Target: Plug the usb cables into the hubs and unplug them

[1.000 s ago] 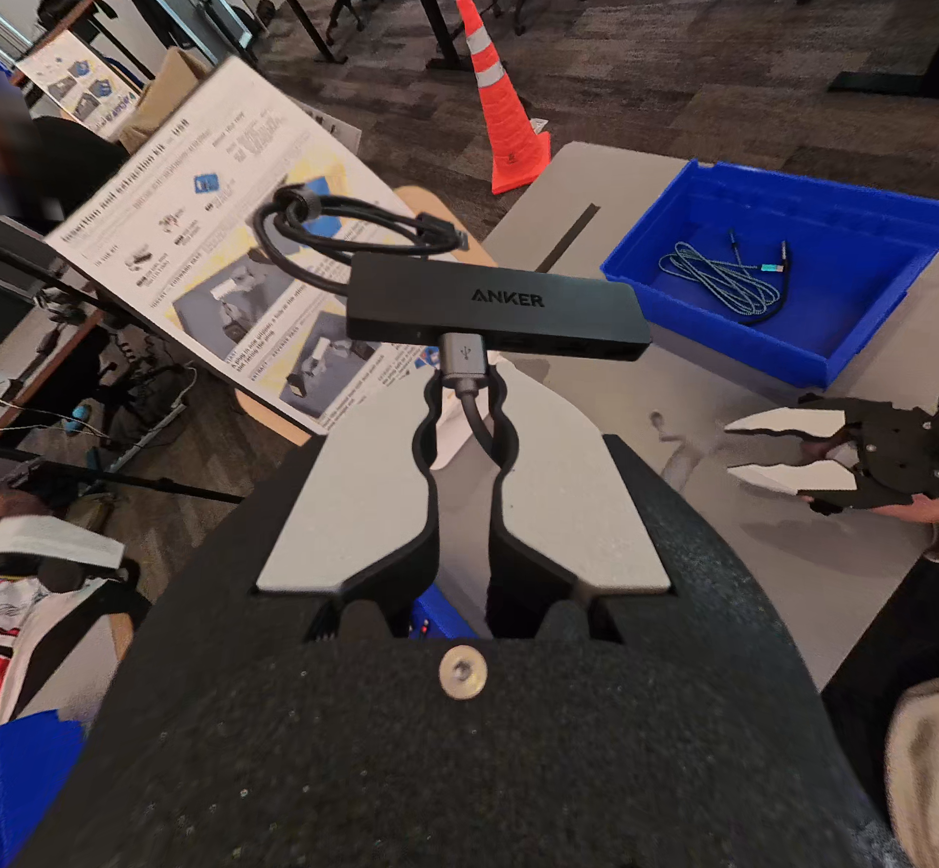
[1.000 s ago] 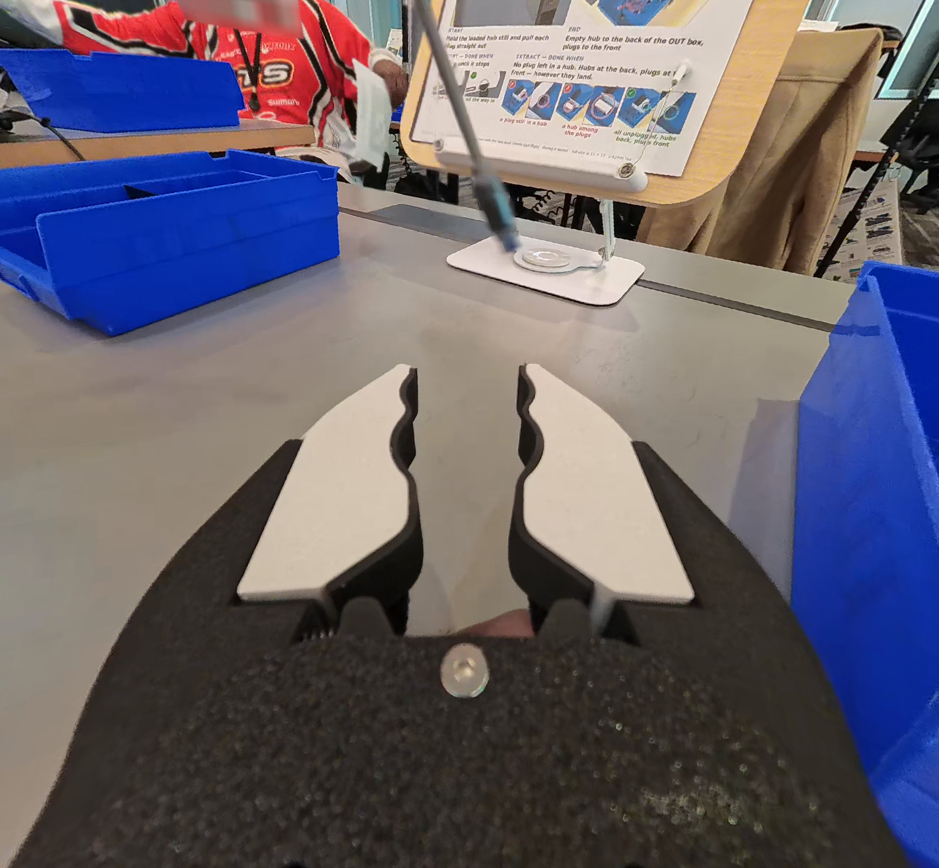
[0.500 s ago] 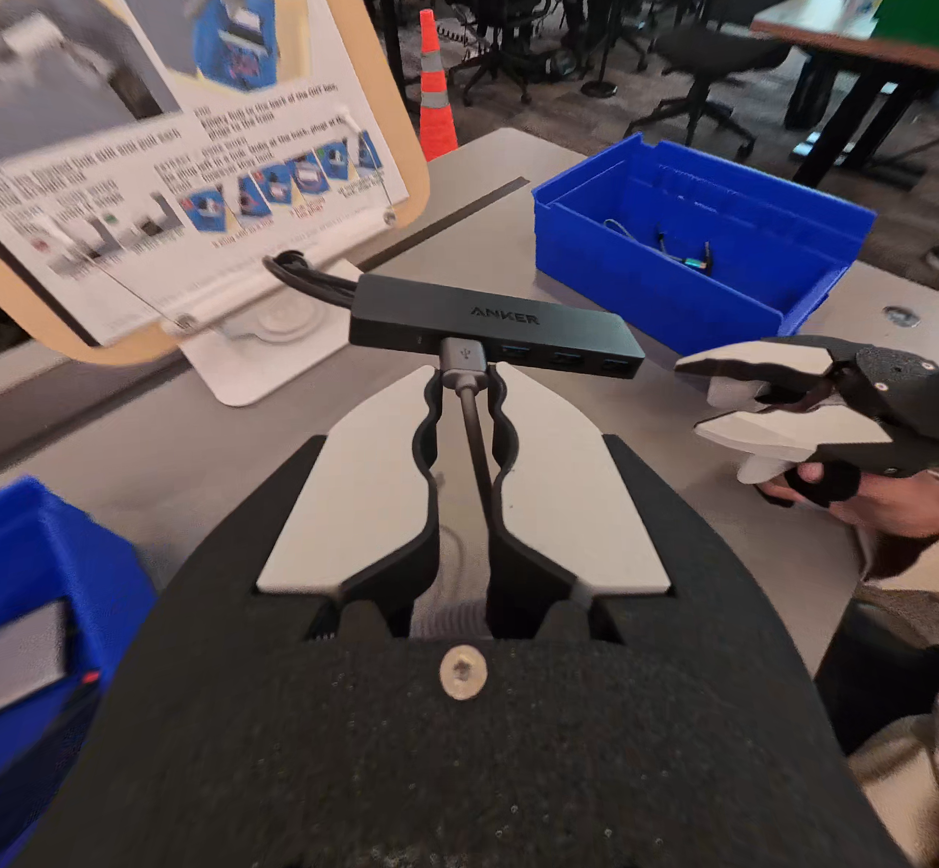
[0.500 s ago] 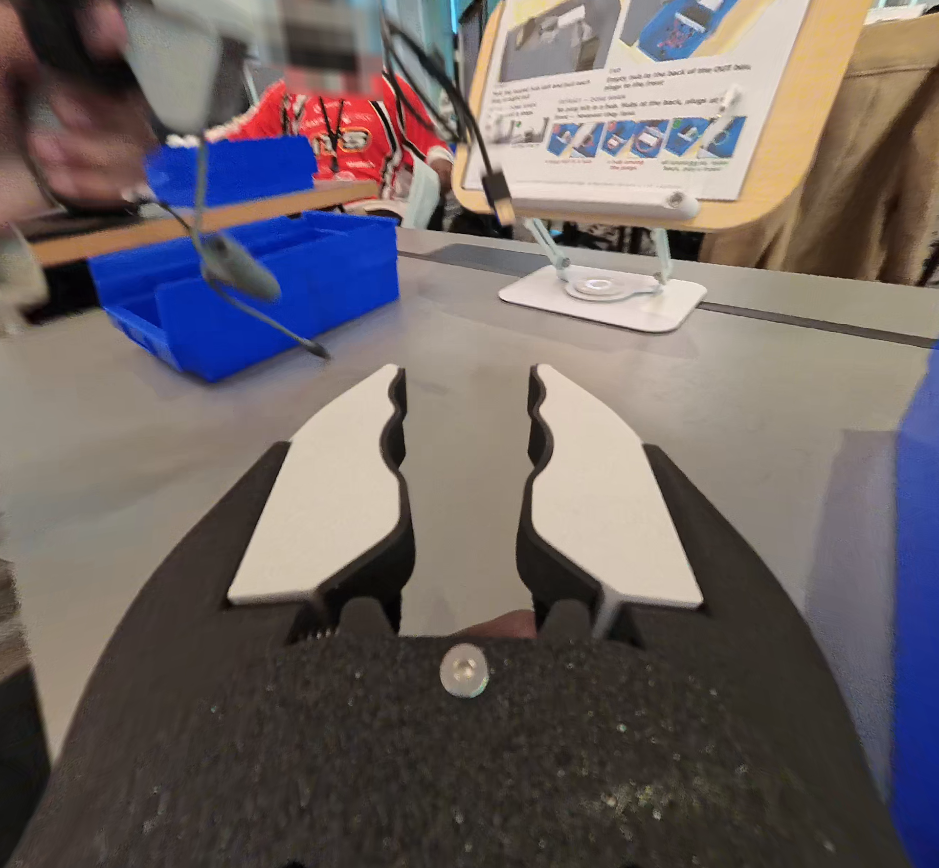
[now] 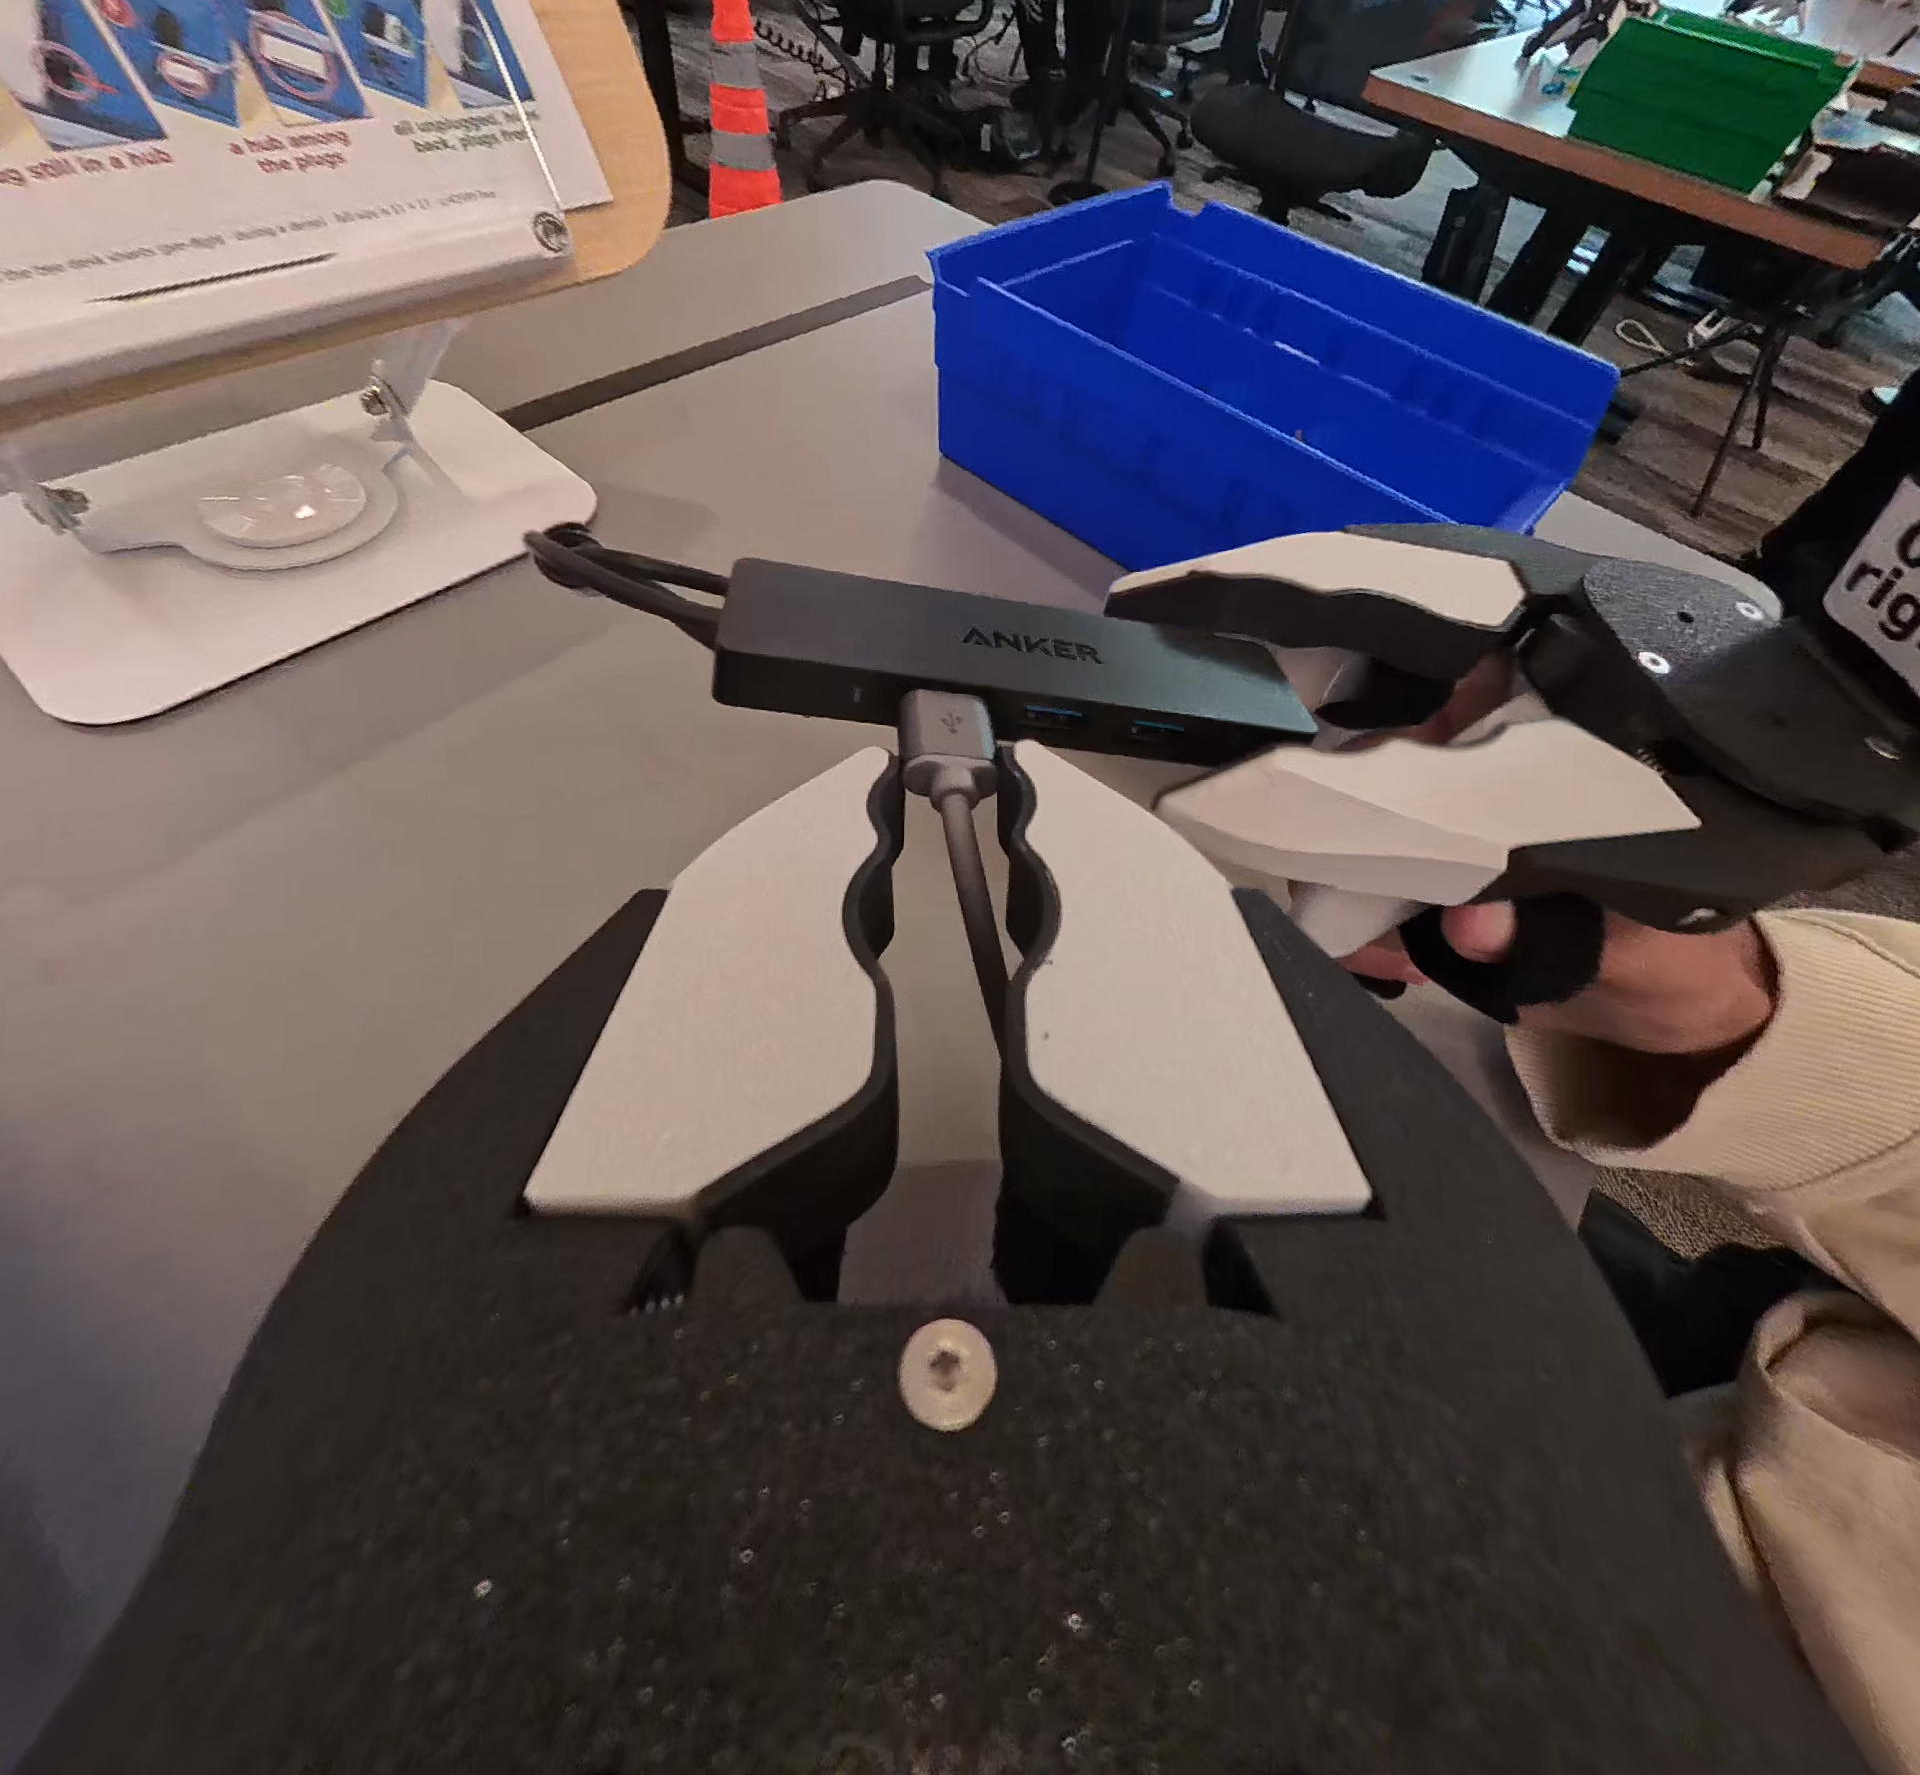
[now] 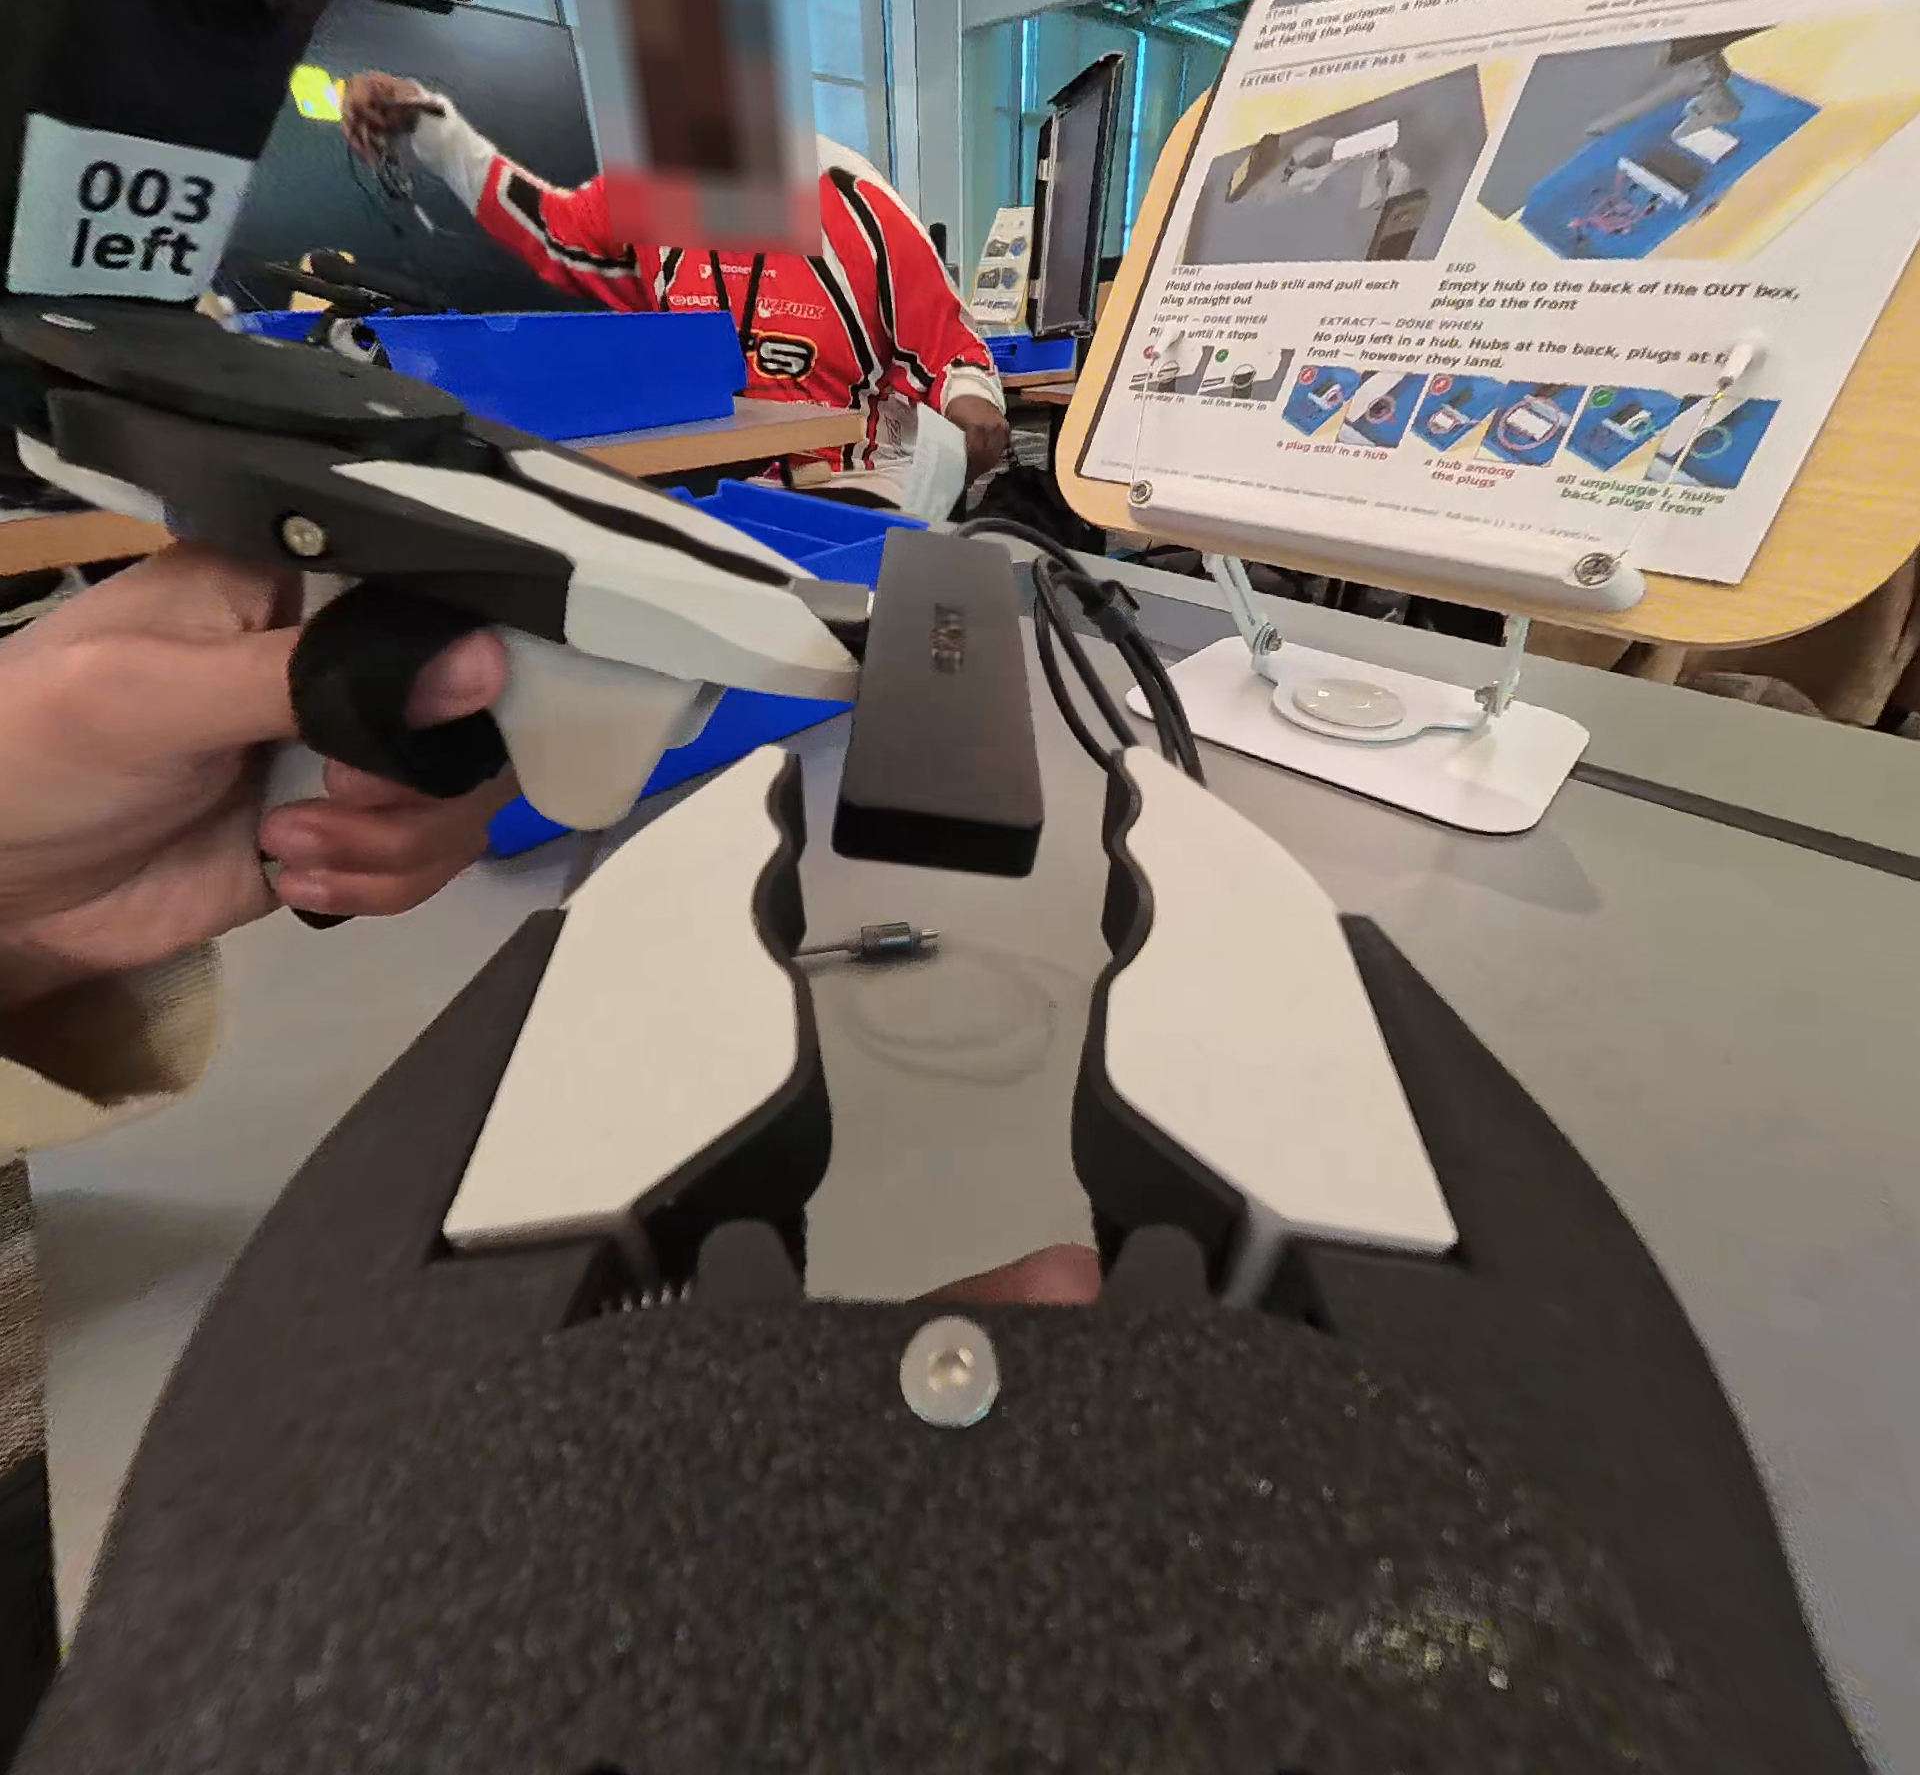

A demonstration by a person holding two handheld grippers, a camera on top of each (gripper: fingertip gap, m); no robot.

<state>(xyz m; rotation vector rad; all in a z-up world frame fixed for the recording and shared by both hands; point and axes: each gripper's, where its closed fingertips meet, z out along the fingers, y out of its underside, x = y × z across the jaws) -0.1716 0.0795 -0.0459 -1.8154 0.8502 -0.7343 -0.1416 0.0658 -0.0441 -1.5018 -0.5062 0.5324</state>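
Two grippers meet above the grey bench, near a blue bin at its far right. The left gripper is clamped on the grey USB plug seated in the black hub, held off the bench. The right gripper stands apart, its jaws straddling the hub's near end without gripping.

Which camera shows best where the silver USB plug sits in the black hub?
The left wrist view: the silver USB plug sits in the black hub beside two free ports, gripped by the left gripper. In the right wrist view, the left gripper's fingers hide the plug; only the hub's end shows.
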